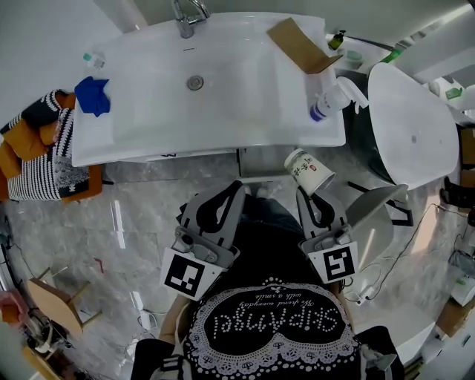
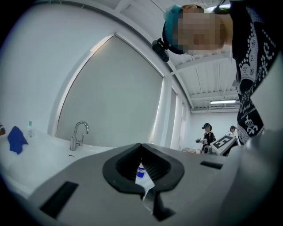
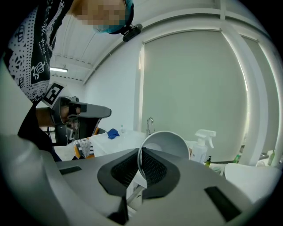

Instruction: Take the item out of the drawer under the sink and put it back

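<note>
A white paper cup (image 1: 309,171) with print on its side hangs tilted in front of the sink counter (image 1: 148,145), its mouth toward the floor. My right gripper (image 1: 303,191) is shut on the cup's wall; in the right gripper view the cup (image 3: 166,143) sticks up from between the pads of the right gripper (image 3: 140,155). My left gripper (image 1: 238,186) hovers beside it, shut with nothing in it, the tips of the left gripper (image 2: 141,145) meeting. Only a narrow strip of the cabinet front (image 1: 260,159) under the sink shows.
The faucet (image 1: 187,18) stands at the basin's back. A blue cloth (image 1: 93,95) lies on the counter's left, a cardboard box (image 1: 300,44) and a spray bottle (image 1: 334,100) on its right. A white oval fixture (image 1: 412,119) is to the right, a striped basket (image 1: 44,148) to the left.
</note>
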Demonstrator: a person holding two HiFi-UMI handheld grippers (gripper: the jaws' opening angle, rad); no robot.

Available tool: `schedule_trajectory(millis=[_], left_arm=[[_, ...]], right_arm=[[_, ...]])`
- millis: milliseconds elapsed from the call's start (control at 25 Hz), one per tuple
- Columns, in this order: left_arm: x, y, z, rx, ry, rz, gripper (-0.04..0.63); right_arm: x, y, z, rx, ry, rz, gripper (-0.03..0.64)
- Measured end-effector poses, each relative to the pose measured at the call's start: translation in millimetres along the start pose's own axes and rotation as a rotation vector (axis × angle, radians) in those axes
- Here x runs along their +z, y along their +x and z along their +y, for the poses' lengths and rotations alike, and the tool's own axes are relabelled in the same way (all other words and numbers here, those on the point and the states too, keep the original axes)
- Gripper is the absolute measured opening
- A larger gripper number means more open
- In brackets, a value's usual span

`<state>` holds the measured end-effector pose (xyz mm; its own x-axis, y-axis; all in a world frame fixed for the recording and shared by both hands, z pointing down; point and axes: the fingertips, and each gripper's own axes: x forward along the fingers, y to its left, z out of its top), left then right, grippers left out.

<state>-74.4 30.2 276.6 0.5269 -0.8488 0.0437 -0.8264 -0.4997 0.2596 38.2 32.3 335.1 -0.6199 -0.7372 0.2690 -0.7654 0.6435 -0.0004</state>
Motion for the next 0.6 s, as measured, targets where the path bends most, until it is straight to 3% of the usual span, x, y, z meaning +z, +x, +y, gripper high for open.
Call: schedule_trajectory(millis=[200,600], left_arm=[[-5,-1,-3,-0.047,-0.037,0.005,0.005],[-8,6,-8,-0.089,-0.036,0.032,0.005]], right_arm=[[-4,-1,8,-0.017,0.003,0.002,0.026],[0,4,15,-0.027,0.004,-0.011,0.026]])
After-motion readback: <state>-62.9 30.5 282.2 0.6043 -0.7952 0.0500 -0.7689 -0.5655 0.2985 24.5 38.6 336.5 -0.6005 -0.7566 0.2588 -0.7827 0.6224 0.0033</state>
